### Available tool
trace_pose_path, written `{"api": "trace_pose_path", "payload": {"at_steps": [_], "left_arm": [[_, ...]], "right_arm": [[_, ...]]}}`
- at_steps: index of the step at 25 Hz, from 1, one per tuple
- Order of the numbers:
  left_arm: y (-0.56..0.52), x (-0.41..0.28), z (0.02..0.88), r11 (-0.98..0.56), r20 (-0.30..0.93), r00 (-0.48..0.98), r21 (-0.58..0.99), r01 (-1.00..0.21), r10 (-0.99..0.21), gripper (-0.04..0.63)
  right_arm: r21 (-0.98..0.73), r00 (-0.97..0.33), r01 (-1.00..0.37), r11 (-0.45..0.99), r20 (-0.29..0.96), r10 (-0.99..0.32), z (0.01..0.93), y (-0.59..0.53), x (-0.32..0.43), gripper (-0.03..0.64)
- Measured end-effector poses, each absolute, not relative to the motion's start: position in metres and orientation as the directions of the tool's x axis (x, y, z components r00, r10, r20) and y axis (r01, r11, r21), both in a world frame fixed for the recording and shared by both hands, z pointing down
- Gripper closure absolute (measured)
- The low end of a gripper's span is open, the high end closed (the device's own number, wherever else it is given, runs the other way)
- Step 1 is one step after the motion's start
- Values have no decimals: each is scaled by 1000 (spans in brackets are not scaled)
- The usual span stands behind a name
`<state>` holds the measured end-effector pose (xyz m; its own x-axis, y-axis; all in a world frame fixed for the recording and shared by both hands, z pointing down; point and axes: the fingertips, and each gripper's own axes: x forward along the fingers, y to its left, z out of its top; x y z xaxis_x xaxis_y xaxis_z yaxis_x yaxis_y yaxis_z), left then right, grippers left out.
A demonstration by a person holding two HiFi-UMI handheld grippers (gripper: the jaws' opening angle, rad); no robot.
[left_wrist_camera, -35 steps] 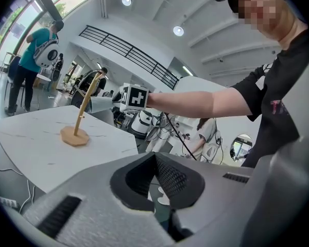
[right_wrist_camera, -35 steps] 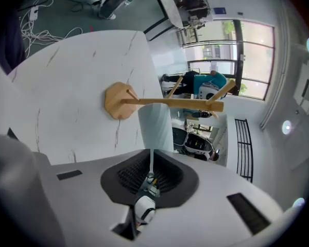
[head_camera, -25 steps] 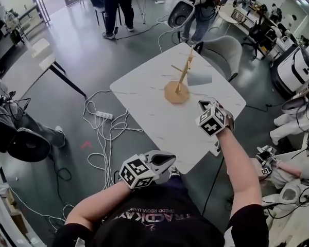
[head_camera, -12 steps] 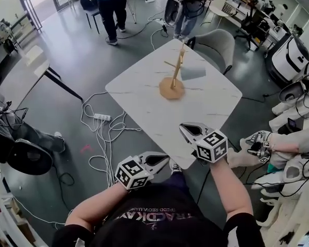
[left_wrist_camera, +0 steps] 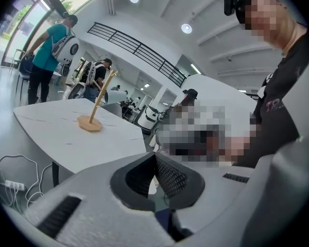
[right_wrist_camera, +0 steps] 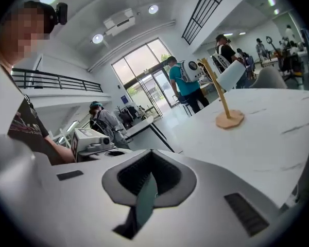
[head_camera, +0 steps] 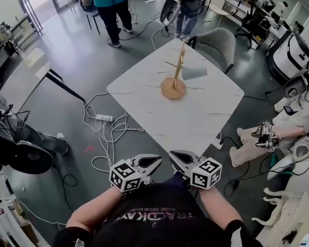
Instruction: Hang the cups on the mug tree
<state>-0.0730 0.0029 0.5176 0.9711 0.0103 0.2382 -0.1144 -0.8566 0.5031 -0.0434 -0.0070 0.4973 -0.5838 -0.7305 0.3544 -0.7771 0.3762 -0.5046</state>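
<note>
The right gripper (head_camera: 173, 154), which a second ago reached out over the table (head_camera: 154, 115) close to the mug tree (head_camera: 176, 75), is now drawn back to the person's body, rolled over on the way so that its tips point inward toward the left gripper (head_camera: 158, 160). The left one has shifted only a little and sits just beside it. Both hang off the table's near edge. The right gripper's jaws are pressed together with nothing between them, only a sliver of background showing through the slit. The left gripper's ribbed pads also meet tip to tip and carry nothing. The mug tree stands well ahead of both grippers, far beyond their tips on the far half of the table, and one pale cup (head_camera: 194, 72) hangs off a peg on the side of the stem away from the left gripper. The pull-back with empty jaws suggests the hanging step is over for that cup. No other cup shows near either gripper or on the table, so the task looks done or paused. The cup is small and distant in every view, so it seems properly hooked, though how firmly cannot be judged, and its inside is not visible.
</note>
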Motion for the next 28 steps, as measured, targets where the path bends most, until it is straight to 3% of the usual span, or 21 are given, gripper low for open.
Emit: {"api": "trace_pose_path", "payload": {"at_steps": [28], "left_arm": [[-18,-92,508,-829,194,978,532,-171,-77,598]], "right_arm": [[-579,-632,-723,377,335,-698,513,17,-79,606]]}}
